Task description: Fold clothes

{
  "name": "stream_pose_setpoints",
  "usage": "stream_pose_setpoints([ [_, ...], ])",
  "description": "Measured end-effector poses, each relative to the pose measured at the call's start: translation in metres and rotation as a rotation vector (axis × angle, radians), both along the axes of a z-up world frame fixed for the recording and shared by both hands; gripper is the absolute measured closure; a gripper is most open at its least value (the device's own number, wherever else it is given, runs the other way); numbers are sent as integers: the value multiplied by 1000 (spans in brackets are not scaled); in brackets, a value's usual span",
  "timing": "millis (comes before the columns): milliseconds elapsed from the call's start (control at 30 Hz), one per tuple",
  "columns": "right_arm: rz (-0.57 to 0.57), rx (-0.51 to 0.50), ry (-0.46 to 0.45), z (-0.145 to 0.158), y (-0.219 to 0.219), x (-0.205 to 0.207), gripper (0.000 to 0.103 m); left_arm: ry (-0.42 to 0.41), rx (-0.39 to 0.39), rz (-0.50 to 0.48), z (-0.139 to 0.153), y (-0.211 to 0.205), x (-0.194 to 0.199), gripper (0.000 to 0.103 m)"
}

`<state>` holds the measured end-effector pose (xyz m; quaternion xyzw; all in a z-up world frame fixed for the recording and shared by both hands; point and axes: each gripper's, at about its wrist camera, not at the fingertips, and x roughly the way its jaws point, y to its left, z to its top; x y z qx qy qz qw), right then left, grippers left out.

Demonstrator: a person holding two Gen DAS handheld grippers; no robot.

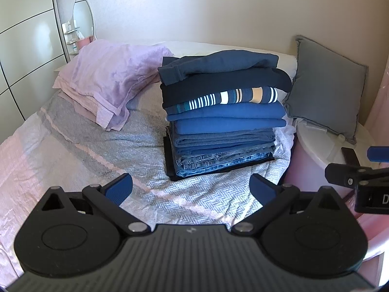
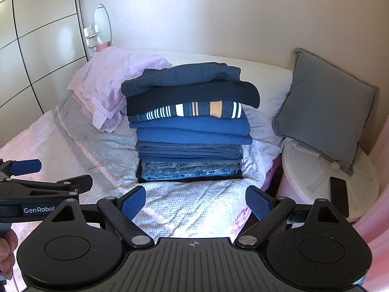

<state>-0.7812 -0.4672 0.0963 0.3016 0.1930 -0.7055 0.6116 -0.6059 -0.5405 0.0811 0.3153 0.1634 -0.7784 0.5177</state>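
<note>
A tall stack of folded blue clothes [image 1: 223, 112] stands on the bed, jeans at the bottom, a striped garment in the middle, dark navy tops above; it also shows in the right wrist view [image 2: 189, 126]. My left gripper [image 1: 190, 189] is open and empty, hovering over the bedspread in front of the stack. My right gripper [image 2: 194, 202] is open and empty, also just short of the stack. The right gripper shows at the right edge of the left wrist view [image 1: 359, 170], and the left gripper at the left edge of the right wrist view [image 2: 43, 182].
A rumpled lilac sheet over a pillow [image 1: 107, 77] lies left of the stack. A grey cushion [image 1: 325, 90] leans on the wall above a white round lidded bin [image 2: 335, 180] at the right. The bedspread [image 1: 73, 150] is grey and pink. A wardrobe [image 1: 22, 48] and mirror [image 1: 83, 17] stand at left.
</note>
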Motion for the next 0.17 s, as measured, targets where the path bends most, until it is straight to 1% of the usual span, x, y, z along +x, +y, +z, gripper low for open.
stream_pose_setpoints([
  [167, 3, 9, -1, -3, 0, -4, 11, 3, -1, -11, -2, 1, -7, 2],
])
